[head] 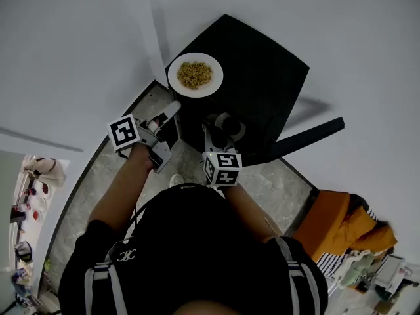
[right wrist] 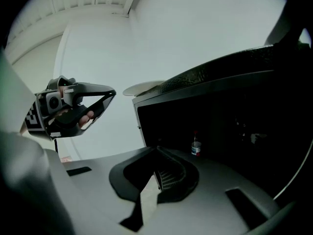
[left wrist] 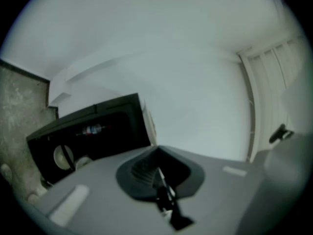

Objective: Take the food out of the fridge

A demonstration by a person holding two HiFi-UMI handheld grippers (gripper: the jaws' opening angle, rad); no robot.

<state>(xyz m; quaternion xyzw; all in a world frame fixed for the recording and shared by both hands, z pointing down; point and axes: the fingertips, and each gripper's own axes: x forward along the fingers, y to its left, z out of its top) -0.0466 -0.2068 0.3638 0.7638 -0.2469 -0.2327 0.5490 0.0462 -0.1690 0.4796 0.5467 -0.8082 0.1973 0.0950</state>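
Yellow-brown food (head: 195,75) heaps a white plate (head: 214,85); left gripper (left wrist: 159,175) and right gripper (right wrist: 157,176) pressed together.

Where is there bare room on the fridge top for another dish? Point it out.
The black fridge top is bare beyond the plate of food, out to its right-hand edges. The plate fills the corner beside the white wall. The open front is crowded: the left gripper and right gripper both hover there.

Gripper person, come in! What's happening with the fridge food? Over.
Left gripper shut, empty; right gripper same. Plate of food on top of fridge. Door open, small bottle inside.
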